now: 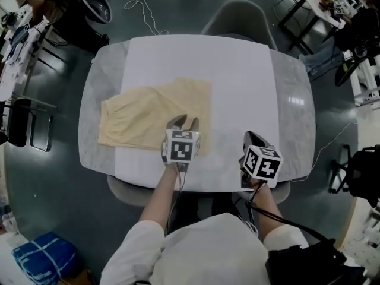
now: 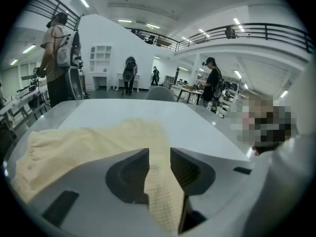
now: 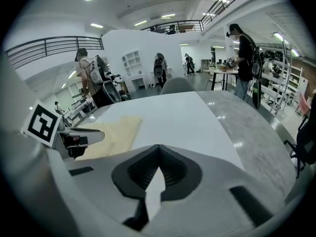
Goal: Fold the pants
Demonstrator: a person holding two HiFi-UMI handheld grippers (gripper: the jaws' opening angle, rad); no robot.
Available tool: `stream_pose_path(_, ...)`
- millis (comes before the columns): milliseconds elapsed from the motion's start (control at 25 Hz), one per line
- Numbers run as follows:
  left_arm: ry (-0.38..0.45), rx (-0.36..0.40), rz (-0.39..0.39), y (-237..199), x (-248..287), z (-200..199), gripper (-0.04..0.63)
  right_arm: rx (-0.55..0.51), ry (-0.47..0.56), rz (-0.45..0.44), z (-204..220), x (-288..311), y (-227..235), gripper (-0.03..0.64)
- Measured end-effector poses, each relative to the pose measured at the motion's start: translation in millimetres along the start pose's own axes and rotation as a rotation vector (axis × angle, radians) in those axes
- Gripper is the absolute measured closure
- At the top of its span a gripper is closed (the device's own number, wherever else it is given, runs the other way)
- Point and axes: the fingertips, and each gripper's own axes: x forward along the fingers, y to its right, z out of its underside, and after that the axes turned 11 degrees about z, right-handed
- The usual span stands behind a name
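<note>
Pale yellow pants (image 1: 148, 114) lie spread on a white sheet (image 1: 237, 82) that covers the marble table (image 1: 294, 108). My left gripper (image 1: 184, 123) hangs over their near right edge. In the left gripper view its jaws stand apart (image 2: 159, 157); the pants' cloth (image 2: 84, 142) shows in the gap, and the pads do not press on it. My right gripper (image 1: 252, 136) is over bare sheet, to the right of the pants. Its jaws meet at the tips (image 3: 159, 154) with nothing between them. The right gripper view also shows the pants (image 3: 111, 132) and the left gripper (image 3: 74, 138) at the left.
A grey chair (image 1: 237, 16) stands at the table's far side. Black chairs (image 1: 18, 123) are left of the table, a blue bag (image 1: 44, 257) lies on the floor near left, and a white cable (image 1: 142, 8) runs behind. People stand (image 2: 57, 58) in the room beyond the table.
</note>
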Motion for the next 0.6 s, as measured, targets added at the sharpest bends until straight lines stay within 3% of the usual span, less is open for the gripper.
stream_pose_path(240,-0.098,0.090,0.012,50,59,11,0.472,0.036,-0.029,-0.020,16,17,43,0.624)
stream_pose_path(600,-0.216,0.122,-0.119,52,105,24,0.472,0.039,-0.049,-0.080,19,44,62,0.624)
